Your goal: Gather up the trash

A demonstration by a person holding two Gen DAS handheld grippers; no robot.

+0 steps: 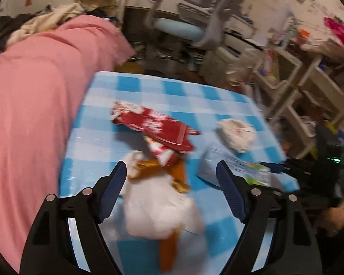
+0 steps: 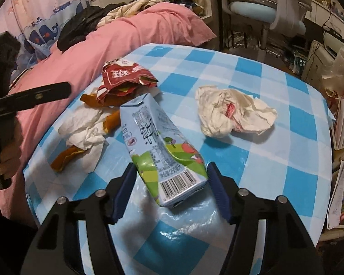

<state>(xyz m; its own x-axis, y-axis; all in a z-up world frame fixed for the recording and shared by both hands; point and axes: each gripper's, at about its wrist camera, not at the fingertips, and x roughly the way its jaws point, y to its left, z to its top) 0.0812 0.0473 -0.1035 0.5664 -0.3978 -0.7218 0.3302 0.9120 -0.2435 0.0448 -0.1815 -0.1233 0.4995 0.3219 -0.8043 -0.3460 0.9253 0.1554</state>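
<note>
Right wrist view: the right gripper (image 2: 170, 178) has its two fingers wide apart, one on each side of the near end of the squashed milk carton (image 2: 162, 146), but not yet touching it as far as I can tell. The carton lies flat on the blue checked table (image 2: 286, 165) and its long side points away from the gripper, toward the bed, so this gripper is the nearer one for it. The left gripper (image 1: 172, 174) is also wide apart and holds nothing; it hangs over the white tissue (image 1: 158, 208) and the brown paper scrap (image 1: 169, 247) mixed in with it. Past those lie the red wrapper (image 1: 158, 126) and a crumpled napkin (image 2: 231, 114), well apart to the right. The left view is blurry, so the edges of the tissue pile are hard to make out, and I see no trash bin in either view
</note>
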